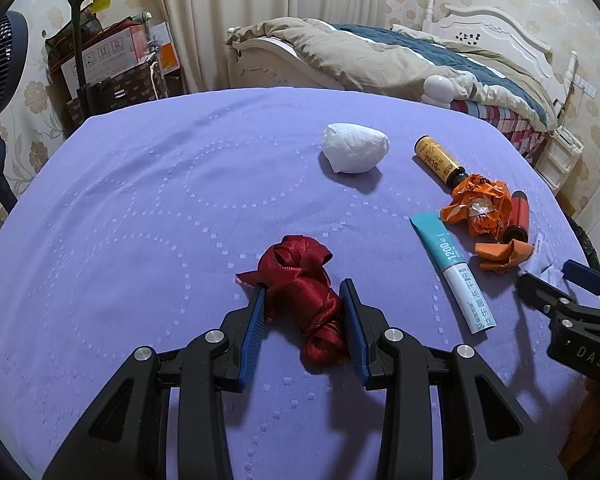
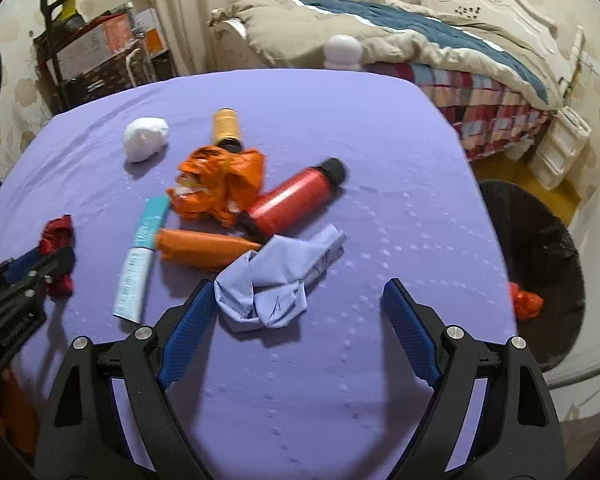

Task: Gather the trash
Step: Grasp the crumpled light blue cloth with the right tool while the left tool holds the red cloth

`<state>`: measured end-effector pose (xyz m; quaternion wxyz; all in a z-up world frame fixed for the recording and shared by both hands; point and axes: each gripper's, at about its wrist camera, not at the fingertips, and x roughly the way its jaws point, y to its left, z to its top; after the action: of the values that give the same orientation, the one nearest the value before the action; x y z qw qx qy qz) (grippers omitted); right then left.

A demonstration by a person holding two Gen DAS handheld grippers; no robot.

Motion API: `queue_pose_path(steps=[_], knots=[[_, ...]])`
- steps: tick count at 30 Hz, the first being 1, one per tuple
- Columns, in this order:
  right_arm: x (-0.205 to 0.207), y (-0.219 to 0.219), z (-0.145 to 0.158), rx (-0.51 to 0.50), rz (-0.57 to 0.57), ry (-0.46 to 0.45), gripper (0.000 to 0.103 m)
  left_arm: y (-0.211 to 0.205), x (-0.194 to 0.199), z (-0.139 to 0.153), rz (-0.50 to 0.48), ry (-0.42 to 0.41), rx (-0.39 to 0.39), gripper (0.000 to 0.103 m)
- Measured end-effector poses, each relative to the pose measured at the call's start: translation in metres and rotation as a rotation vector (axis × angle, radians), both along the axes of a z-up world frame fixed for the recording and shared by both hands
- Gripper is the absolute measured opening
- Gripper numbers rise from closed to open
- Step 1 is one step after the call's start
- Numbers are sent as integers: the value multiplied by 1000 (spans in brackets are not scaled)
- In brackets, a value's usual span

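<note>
Left gripper (image 1: 304, 300) clamps red ribbon (image 1: 304, 296) — right gripper (image 2: 300, 304) spread wide, empty; yellow bottle (image 2: 227, 128) half-hidden.

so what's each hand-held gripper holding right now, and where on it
The left hand-held gripper is shut on the crumpled red ribbon, its pads clamping the bundle's middle from both sides. The right hand-held gripper is open and holds nothing.

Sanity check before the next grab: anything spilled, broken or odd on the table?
Nothing spilled or broken. It's just litter: the yellow bottle and red bottle lie on their sides around an orange wrapper. One red scrap is already in the black bin past the table's right edge.
</note>
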<state>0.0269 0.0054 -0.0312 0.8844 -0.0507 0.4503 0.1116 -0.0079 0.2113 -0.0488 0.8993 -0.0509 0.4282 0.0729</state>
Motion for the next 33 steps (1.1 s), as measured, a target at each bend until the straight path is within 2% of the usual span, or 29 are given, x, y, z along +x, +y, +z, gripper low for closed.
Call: queue_pose_path(steps=[8, 18, 19, 22, 30, 33], knots=[[-3, -28, 0, 11, -55, 7, 83, 0, 0, 0, 1, 0, 1, 38], [8, -18, 6, 49, -27, -28, 82, -1, 0, 0, 0, -1, 0, 38], [10, -17, 5, 48, -27, -25, 80, -1, 0, 0, 0, -1, 0, 38], [14, -18, 2, 50, -23, -4, 66, -1, 0, -1, 0, -1, 1, 38], [9, -25, 2, 31, -23, -18, 37, -1, 1, 0, 0, -2, 0, 38], [7, -31, 2, 52, -21, -19, 36, -1, 2, 0, 0, -2, 0, 38]])
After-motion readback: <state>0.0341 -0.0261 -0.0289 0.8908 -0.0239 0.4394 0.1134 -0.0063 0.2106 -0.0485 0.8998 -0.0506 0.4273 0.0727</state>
